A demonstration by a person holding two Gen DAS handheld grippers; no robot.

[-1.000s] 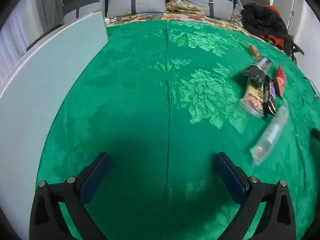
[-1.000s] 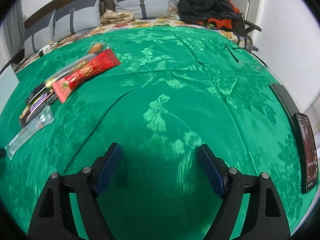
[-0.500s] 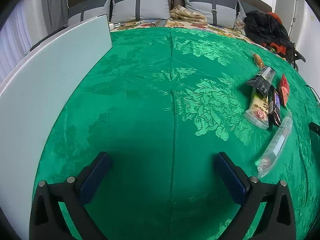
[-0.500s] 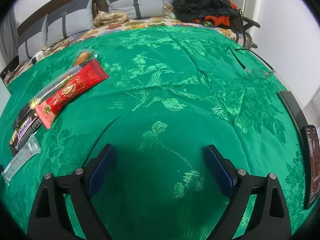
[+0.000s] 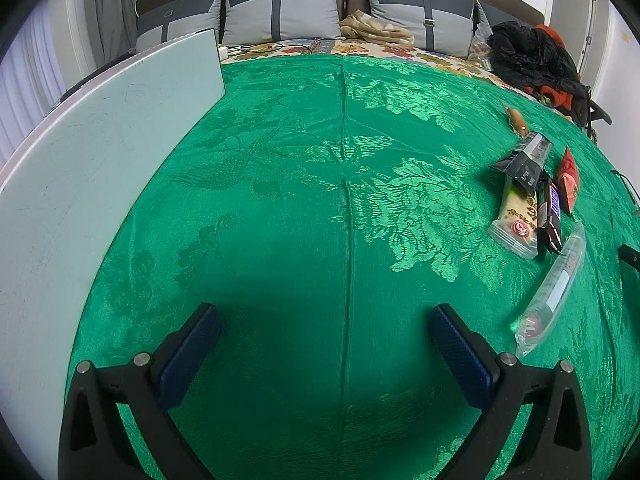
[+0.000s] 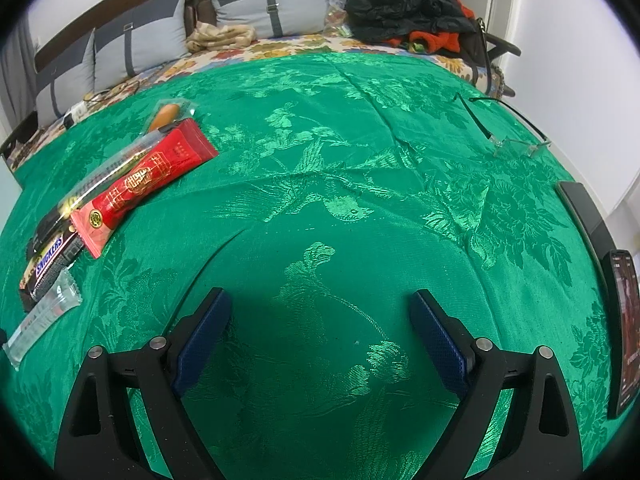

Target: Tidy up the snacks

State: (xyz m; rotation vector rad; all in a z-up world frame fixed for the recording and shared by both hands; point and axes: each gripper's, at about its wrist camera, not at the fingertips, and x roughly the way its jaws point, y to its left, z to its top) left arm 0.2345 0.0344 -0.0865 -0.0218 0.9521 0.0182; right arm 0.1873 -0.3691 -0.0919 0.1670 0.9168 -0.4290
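Altogether six snack packets [image 5: 516, 216], two claws

cloth [image 5: 304, 208]: green woven damask, satin sheen on the raised leaf pattern, a seam down the middle.
board [image 5: 80, 184]: pale, smooth, matt, finely scratched.
pads [image 6: 202, 336]: blue, dimpled, rubbery-looking.
gripper arms [image 6: 120, 392]: black matt plastic with silvery metal pin heads.
red pack [image 6: 144, 184]: glossy foil or plastic wrap, gold print.
Snickers [image 6: 50, 266]: shiny dark wrapper.
clear pack [image 5: 554, 292]: transparent crinkled plastic film.
cream pack [image 5: 518, 216]: glossy plastic wrap.
black pack [image 5: 524, 160]: dark film, slight shine.
cushions [image 5: 280, 10]: grey fabric, matt, with metal buckles.
phone [image 6: 626, 320]: glossy glass screen.
glasses [image 6: 516, 146]: clear lenses, thin dark arms.
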